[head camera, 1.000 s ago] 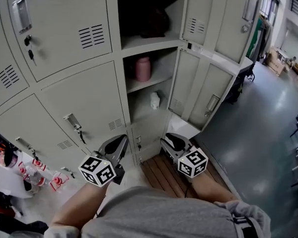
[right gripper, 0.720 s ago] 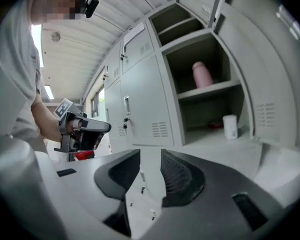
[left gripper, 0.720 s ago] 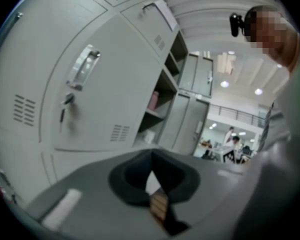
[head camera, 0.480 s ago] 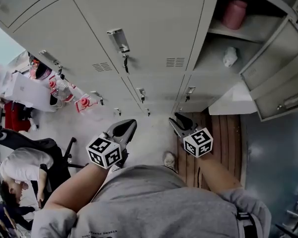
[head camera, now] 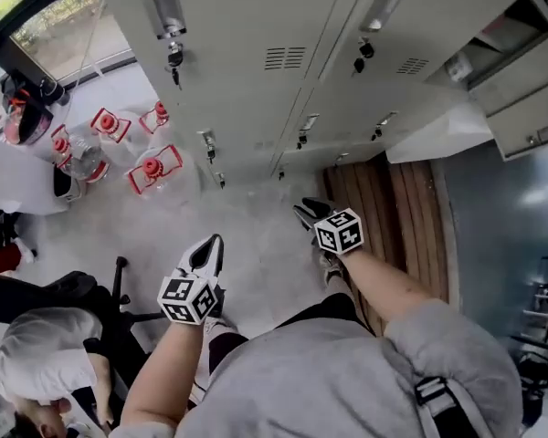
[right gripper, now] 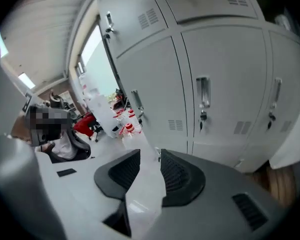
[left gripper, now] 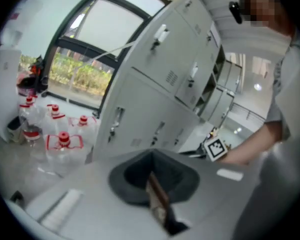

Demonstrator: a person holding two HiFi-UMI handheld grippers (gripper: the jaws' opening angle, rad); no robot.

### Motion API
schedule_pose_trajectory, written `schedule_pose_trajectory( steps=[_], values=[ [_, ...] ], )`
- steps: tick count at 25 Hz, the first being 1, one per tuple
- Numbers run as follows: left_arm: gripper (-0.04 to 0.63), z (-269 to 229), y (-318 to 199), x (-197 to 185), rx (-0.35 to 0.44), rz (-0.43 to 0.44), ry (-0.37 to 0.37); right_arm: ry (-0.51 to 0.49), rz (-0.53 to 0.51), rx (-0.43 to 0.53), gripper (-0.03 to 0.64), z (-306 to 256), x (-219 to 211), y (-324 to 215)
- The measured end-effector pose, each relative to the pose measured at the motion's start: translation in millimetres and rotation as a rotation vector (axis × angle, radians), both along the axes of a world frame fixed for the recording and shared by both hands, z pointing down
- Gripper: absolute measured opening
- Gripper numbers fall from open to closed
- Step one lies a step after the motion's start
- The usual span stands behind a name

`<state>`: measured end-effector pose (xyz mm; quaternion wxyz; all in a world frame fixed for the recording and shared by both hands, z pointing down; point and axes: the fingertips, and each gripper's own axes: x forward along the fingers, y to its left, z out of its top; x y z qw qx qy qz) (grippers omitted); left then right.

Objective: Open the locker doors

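While the left tool (head camera: 215, 243) is pressed together, the right tool (head camera: 302, 211) stands spread near locker doors (head camera: 247, 16).

Straight ahead, lockers (head camera: 256, 53), with an open door (head camera: 434, 135) at far right. On the floor (head camera: 256, 226) left of them, water bottles (head camera: 151, 167); right, below that door, a wooden platform (head camera: 411, 217). Nearer, left gripper (head camera: 215, 242) and right gripper (head camera: 303, 211) side by side, apart from the lockers.

Lockers (head camera: 256, 26) cut off above
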<state>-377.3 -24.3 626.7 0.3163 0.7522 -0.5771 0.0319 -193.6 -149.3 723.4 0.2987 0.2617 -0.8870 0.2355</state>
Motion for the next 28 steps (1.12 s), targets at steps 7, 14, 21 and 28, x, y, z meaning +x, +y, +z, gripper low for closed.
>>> schedule_pose_trajectory(
  steps=[7, 14, 21, 28],
  values=[
    [0.003, 127, 22, -41, -0.067, -0.018, -0.021, 0.072, 0.167, -0.049, 0.124, 137, -23, -29],
    [0.003, 300, -41, 17, -0.063, 0.000, -0.008, 0.091, 0.171, 0.061, 0.138, 293, -18, -120],
    [0.005, 412, -75, 50, -0.101, 0.091, -0.047, 0.160, 0.167, 0.138, 0.147, 383, -6, -171],
    [0.005, 448, -92, 50, -0.115, 0.107, -0.038, 0.177, 0.209, 0.186, 0.155, 409, -19, -206]
  ],
)
